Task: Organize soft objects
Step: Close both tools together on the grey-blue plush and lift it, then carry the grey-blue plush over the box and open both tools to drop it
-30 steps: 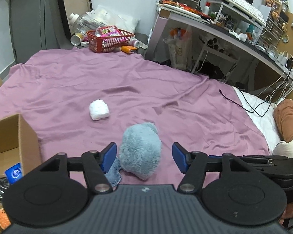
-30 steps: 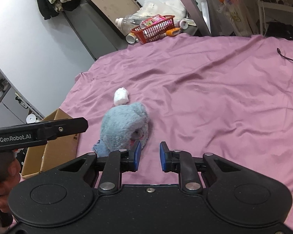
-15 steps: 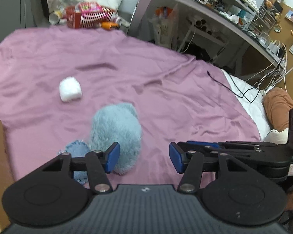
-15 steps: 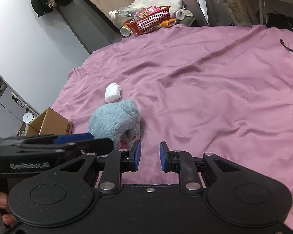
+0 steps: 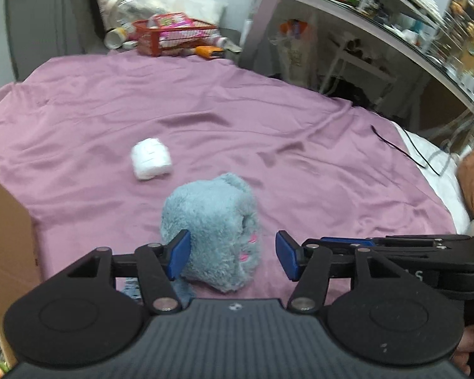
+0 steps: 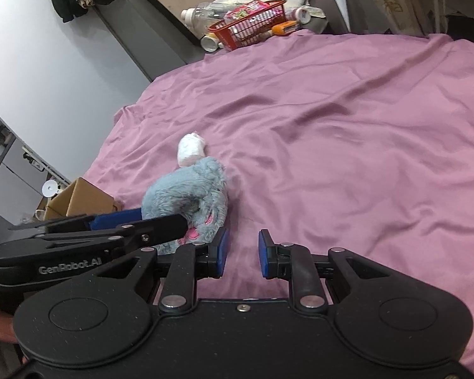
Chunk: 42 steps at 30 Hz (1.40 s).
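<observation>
Left gripper (image 5: pixel 232 255), jaws spread wide, brackets the grey-blue plush toy (image 5: pixel 213 230) lying on the purple bedsheet (image 5: pixel 268 120), probably without squeezing it; its body reads "GenRobot.AI". Right gripper (image 6: pixel 240 253), jaws partly open and empty, sits just right of the toy. Beyond lies a white rolled bundle (image 5: pixel 150 158); a cardboard box (image 5: pixel 8 237) stands left.

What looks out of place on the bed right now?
Only the soft items: the blue plush toy lies slumped on its side on the purple sheet, with the white bundle loose just beyond it. Both are outside the cardboard box. Nothing looks spilled or damaged.
</observation>
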### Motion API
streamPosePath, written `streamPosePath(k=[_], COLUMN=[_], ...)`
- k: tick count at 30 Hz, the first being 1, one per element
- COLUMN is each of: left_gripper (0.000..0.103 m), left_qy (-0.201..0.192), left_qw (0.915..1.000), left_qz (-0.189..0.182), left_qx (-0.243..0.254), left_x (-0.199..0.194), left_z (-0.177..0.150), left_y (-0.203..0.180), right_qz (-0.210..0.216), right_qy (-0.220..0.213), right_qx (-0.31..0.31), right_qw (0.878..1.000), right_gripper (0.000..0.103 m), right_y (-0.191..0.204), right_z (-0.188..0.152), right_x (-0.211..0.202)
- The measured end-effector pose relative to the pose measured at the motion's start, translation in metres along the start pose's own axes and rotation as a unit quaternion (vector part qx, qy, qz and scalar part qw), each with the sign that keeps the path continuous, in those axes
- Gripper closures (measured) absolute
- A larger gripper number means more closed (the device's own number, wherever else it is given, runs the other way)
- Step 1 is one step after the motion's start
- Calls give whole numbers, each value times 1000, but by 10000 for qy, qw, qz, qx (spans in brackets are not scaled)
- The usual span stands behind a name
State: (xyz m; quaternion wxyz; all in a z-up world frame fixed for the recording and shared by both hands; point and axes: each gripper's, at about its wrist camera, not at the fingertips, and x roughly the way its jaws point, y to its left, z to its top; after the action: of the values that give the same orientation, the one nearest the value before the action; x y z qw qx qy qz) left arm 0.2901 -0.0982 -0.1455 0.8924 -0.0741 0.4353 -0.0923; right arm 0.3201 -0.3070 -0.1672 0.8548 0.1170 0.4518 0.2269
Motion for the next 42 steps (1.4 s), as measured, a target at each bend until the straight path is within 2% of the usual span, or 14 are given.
streamPosePath(k=[2,7,10,17,20,24,31,38,42], left_gripper=[48,68,70,72,73,73,73,73,73], left_qy=[20,84,46,-37,-43,-155,-561,-907,-1087], left_qw=[9997,9977,9965,9958,9952,9953,9934,9891,9866], left_qz=[85,131,11,-110,-182,-250,-410,-484,-432], left_qx=[-209,-655,-837,-908,-962,-919,-911,-1057,-1137], left_x=[3,7,5,3,3,-7,-39,-74,-94], left_z=[1,0,-1,-5,-6,-3,2,2,-2], left_y=[10,32,40,45,47,46,47,60,73], right_qz=[56,239,308,470,437,378,553,641,685], right_qy=[7,57,27,291,417,242,17,-192,-376], right_qx=[1,122,201,439,483,169,254,-103,-536], right_qw=[10000,9996,9993,9975,9970,9988,9981,9977,9955], right_gripper=[81,81,81,81,86,88,88,88,88], right_y=[4,15,20,24,23,36,49,85,114], right_z=[4,12,16,24,23,26,39,45,43], right_x=[4,17,23,47,53,37,7,-9,-14])
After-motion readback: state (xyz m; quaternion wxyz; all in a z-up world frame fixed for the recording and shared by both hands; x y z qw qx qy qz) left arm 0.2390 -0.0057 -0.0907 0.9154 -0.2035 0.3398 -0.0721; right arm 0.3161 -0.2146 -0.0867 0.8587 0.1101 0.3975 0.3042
